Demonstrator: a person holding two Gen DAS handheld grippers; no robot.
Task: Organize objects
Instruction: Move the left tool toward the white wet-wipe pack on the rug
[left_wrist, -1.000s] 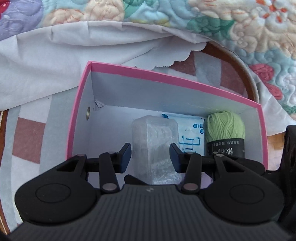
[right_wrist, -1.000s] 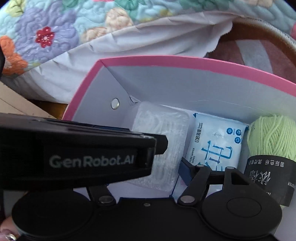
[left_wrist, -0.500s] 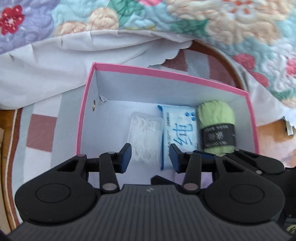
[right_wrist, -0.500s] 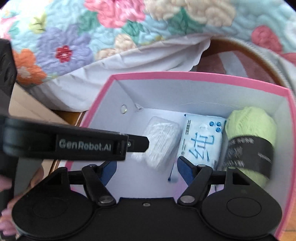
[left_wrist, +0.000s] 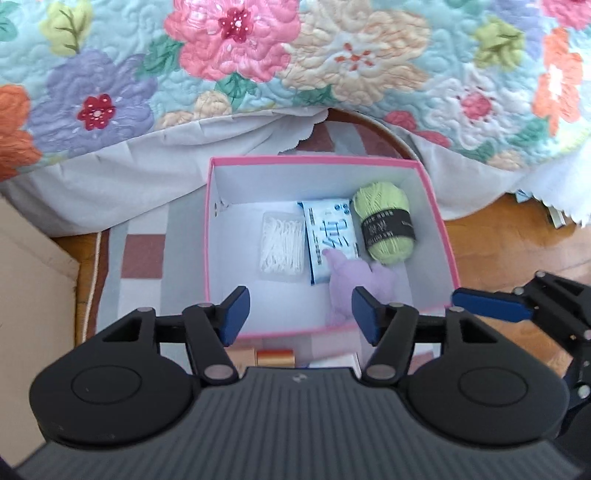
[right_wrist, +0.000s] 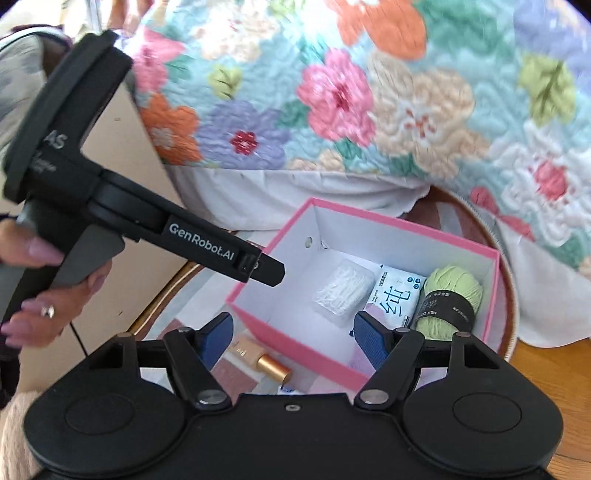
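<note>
A pink-rimmed white box (left_wrist: 437, 221) (right_wrist: 266, 328) holds a clear case of cotton swabs (left_wrist: 282, 248) (right_wrist: 343, 290), a blue-and-white wipes pack (left_wrist: 328, 236) (right_wrist: 395, 295), a green yarn ball with a black band (left_wrist: 386, 225) (right_wrist: 448, 299) and a lilac soft toy (left_wrist: 354, 280) near the front wall. My left gripper (left_wrist: 300, 314) is open and empty, high above the box's near wall. My right gripper (right_wrist: 291, 336) is open and empty above the box's near left corner. The left gripper's body (right_wrist: 177, 236) crosses the right wrist view.
A gold-capped tube (right_wrist: 266, 363) (left_wrist: 275, 357) lies on the checked mat (left_wrist: 142, 254) in front of the box. A floral quilt (left_wrist: 295, 55) with a white sheet hangs behind. A cardboard panel (left_wrist: 26, 295) stands at the left. Wooden floor (left_wrist: 517, 251) lies to the right.
Both grippers have lifted up and back out of the box, which now looks smaller. The swab case, held upright between the left fingers a second ago, lies flat. The lilac toy has come into view.
</note>
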